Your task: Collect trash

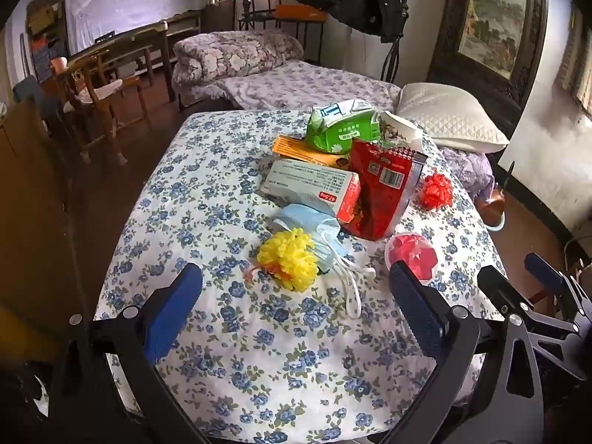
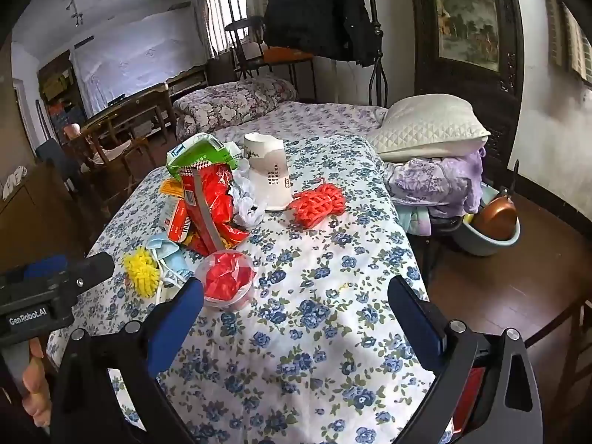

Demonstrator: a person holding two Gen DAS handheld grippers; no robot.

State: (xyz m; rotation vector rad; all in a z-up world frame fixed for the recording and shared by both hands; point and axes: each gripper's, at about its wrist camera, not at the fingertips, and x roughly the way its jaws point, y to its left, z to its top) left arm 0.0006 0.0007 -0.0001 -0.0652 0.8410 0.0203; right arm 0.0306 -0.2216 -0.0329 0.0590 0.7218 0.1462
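Blue-padded, both the left hand-held gripper (image 1: 294,288) and right hand-held gripper (image 2: 296,303) gape empty above the floral bench (image 1: 281,362); collecting hasn't begun. Nearest at twelve o'clock lies the yellow pompom (image 1: 288,255) on a blue mask (image 1: 314,229), its long axis toward one o'clock. Next: descend and pinch it.

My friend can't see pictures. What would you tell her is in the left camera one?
A pile of trash sits on a table with a blue-flowered cloth: a red snack bag, a green packet, a white box, a blue face mask and a yellow pompom. The left gripper hangs open in front, holding nothing. A bed is behind.
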